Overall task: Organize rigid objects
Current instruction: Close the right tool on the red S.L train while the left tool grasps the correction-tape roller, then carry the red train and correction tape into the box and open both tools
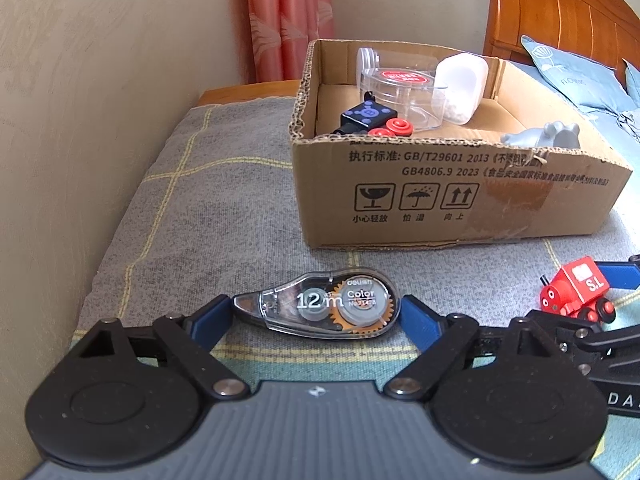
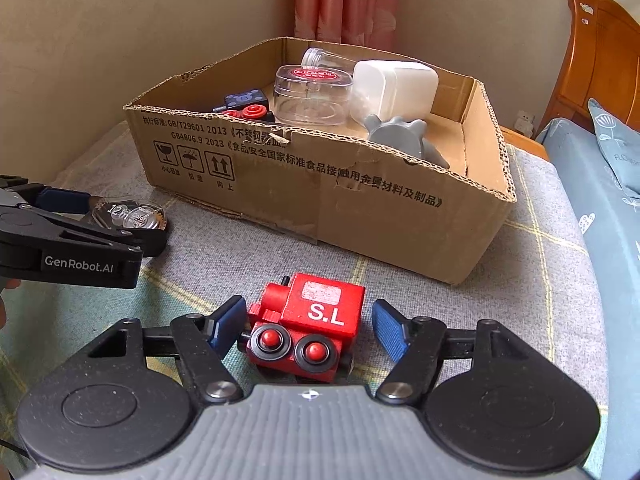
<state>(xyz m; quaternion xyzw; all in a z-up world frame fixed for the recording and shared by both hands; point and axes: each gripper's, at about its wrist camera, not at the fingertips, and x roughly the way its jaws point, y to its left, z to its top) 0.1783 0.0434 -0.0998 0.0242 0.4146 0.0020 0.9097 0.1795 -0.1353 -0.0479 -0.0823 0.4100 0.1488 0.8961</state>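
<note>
While both hand-held grippers point down at a grey checked blanket (image 1: 180,216), each has one object between its blue pads. Nearest in the left wrist view, the left gripper (image 1: 316,312) brackets a clear correction tape dispenser (image 1: 320,306) lying flat on its side; the pads sit at its two ends, right up against it, though whether they press on it I cannot tell. In the right wrist view, the right gripper (image 2: 306,328) straddles a red toy train engine (image 2: 308,326) marked "S.L", which rests on the blanket tipped onto its side with two wheels facing the camera; the left pad is just at the engine's edge and the right pad stands clear of it, so the jaws are apart and not yet clamped. The left gripper's black body (printed "GenRobot.AI") enters that view from the left edge, level with the engine.

Farther back stands one open cardboard box (image 2: 360,216), its near wall torn along the rim. Inside I count six things: one dark blue toy train car (image 2: 244,100) with red wheels, one clear oval container (image 2: 312,100) with a red label on its lid, one clear jar (image 2: 324,58) lying behind it, one white translucent container (image 2: 396,88) on its side, and one grey plastic figure (image 2: 404,136) near the front wall.

Beyond the box hang pink curtains (image 2: 344,0), and a wooden headboard (image 2: 596,56) rises at the right.
</note>
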